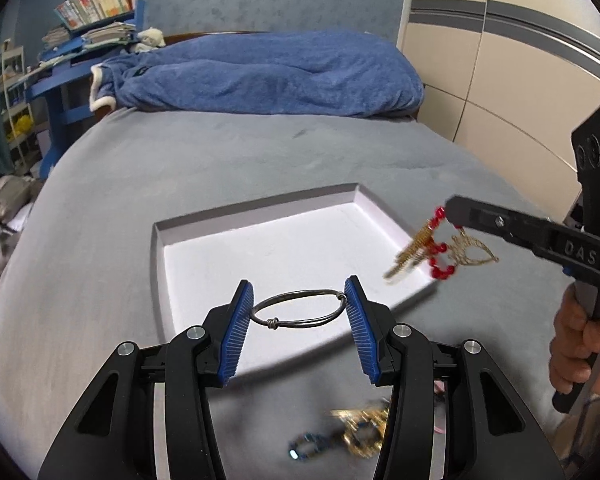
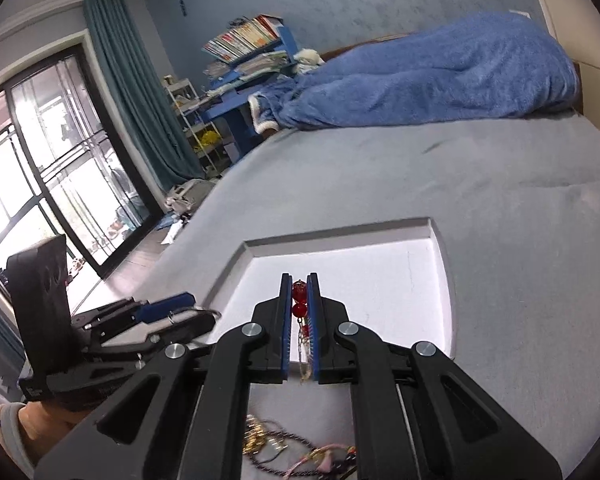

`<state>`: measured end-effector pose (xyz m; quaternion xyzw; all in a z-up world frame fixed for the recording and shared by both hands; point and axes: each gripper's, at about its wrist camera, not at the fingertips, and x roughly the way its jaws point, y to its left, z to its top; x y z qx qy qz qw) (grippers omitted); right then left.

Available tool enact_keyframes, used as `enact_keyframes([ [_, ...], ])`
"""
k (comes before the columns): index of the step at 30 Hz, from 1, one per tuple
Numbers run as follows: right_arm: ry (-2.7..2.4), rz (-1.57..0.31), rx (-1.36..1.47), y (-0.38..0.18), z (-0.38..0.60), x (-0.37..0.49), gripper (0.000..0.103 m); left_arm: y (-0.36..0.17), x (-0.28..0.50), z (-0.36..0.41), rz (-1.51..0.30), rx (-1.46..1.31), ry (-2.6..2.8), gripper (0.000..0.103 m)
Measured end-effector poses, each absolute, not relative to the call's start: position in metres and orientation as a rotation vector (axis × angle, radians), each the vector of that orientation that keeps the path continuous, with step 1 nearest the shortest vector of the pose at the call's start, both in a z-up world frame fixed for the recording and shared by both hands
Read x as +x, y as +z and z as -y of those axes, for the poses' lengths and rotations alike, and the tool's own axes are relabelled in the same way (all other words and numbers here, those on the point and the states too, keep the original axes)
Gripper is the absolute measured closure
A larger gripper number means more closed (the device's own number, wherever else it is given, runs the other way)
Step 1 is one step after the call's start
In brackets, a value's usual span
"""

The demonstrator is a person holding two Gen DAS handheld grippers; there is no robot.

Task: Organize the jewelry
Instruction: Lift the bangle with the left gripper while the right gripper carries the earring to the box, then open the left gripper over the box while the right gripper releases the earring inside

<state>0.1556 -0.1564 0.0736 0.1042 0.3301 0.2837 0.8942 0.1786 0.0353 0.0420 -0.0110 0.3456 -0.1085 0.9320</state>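
A shallow white tray lies on the grey bed. My left gripper holds a thin silver wire bangle between its blue pads, above the tray's near edge. My right gripper is shut on a red-bead and gold necklace; in the left wrist view the necklace dangles over the tray's right corner. The tray also shows in the right wrist view. The left gripper shows at the left there.
A heap of loose gold and blue jewelry lies on the bed in front of the tray, also under the right gripper. A blue blanket is bunched at the bed's far end. A wardrobe stands at the right.
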Motion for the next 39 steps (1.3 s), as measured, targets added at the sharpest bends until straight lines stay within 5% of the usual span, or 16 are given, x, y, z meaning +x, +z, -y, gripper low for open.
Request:
enact_keyframes([
  [18, 0.483, -0.861, 0.157, 0.010, 0.156, 0.203, 0.096, -0.018, 0.221, -0.038, -0.852, 0.056, -0.179, 0.054],
  [25, 0.456, -0.893, 0.104, 0.002, 0.156, 0.202, 0.094, -0.011, 0.214, -0.034, -0.818, 0.082, -0.170, 0.041],
  [30, 0.450, -0.851, 0.090, 0.013, 0.160, 0.192, 0.063, -0.001, 0.203, -0.029, -0.801, 0.093, -0.172, 0.037],
  [33, 0.443, -0.836, 0.103, 0.018, 0.168, 0.185, 0.056, 0.009, 0.189, -0.023, -0.771, 0.107, -0.175, 0.020],
  [39, 0.446, -0.814, 0.099, 0.030, 0.177, 0.164, 0.050, 0.024, 0.164, -0.016, -0.742, 0.085, -0.199, 0.015],
])
